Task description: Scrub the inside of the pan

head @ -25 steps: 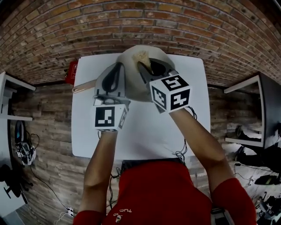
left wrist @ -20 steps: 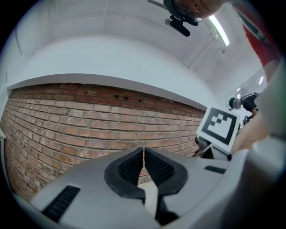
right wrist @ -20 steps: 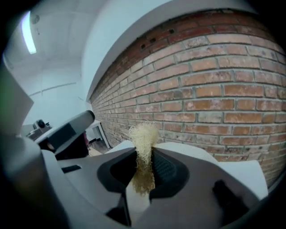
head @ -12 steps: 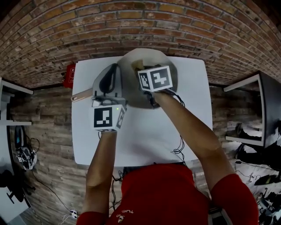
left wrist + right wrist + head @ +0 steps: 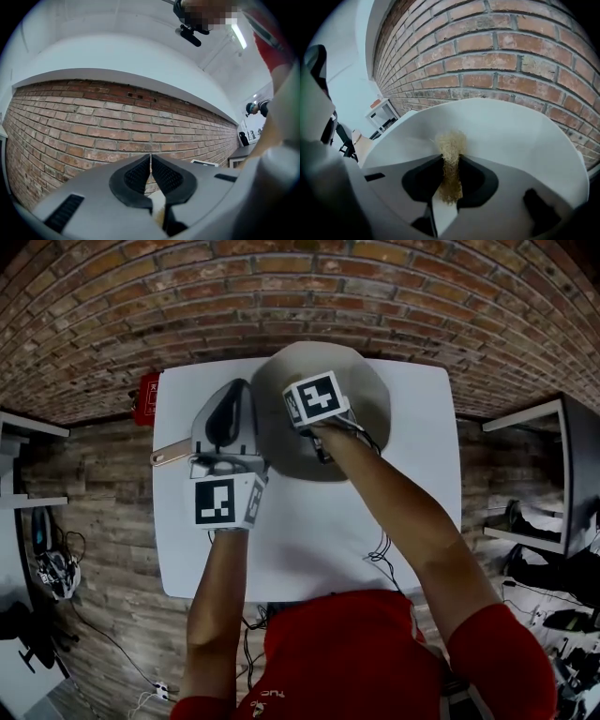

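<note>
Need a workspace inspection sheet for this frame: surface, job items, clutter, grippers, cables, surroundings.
Surface: white table, carrying the pan.
Job's things: pan at the far edge, its wooden pan handle pointing left; straw-coloured scrubber against its inside.
Clutter: nothing seen on the table; red object beside its left edge.
Grippers: left gripper shut, apparently on the pan handle; right gripper shut on the scrubber.
Cables: cable trailing under the right arm; floor cables at left.
Surroundings: brick wall, wooden floor, desk at right.
</note>
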